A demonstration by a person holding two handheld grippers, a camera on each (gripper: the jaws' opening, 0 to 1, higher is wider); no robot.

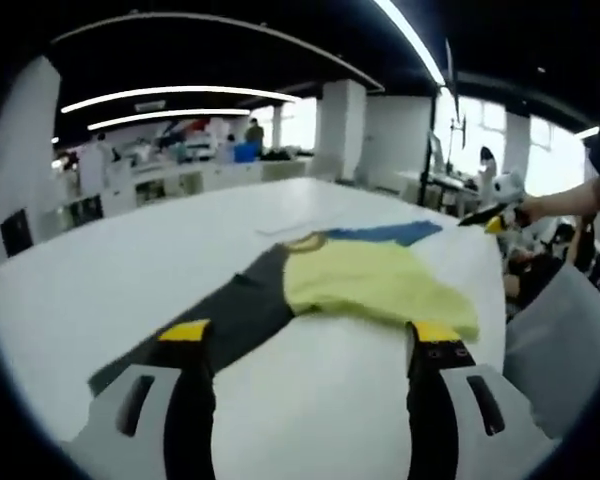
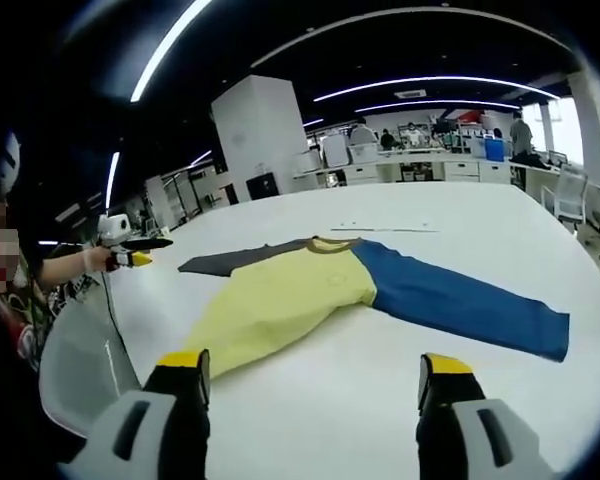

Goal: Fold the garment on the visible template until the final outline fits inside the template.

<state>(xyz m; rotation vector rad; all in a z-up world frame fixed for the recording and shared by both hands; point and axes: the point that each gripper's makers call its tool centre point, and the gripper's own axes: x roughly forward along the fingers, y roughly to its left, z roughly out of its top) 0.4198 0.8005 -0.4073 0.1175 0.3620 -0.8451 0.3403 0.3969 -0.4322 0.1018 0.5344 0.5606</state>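
Shirt (image 2: 290,290) lies flat on the desk (image 2: 330,400), light, soft and limp; take a sleeve (image 2: 460,300) at its cuff. Both grippers (image 1: 310,345) (image 2: 310,380) hover with fingers wide, holding nothing

a long-sleeved garment (image 2: 300,290) on a white table (image 2: 460,210): pale yellow body, brown collar band, royal blue sleeve to one side of the collar, dark grey sleeve (image 1: 230,320) to the other. both grippers, left gripper (image 1: 310,345) and right gripper (image 2: 310,375), have black jaws with yellow tips on light grey housings.
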